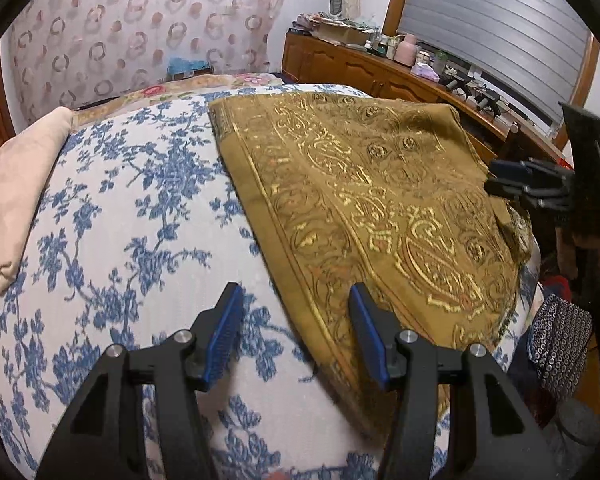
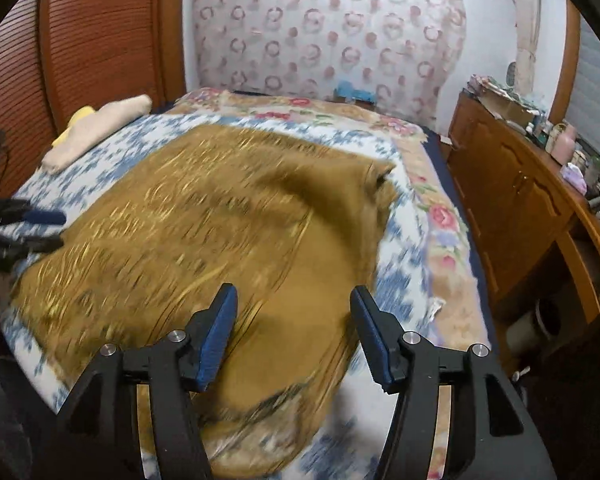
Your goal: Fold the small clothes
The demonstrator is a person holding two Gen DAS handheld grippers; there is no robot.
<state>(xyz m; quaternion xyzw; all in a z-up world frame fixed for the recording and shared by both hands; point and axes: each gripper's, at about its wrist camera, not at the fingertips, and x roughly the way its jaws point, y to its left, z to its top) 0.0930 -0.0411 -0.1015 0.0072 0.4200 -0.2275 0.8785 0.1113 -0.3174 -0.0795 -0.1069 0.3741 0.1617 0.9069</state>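
My left gripper [image 1: 296,300] and right gripper [image 2: 294,300] hover agape, gripping nothing, above the cloth [image 1: 380,200] on the bed [image 1: 140,220].

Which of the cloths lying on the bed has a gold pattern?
The mustard-brown cloth spread in the middle; the bedspread beneath is white with blue flowers, and the folded cloth at its edge is plain beige.
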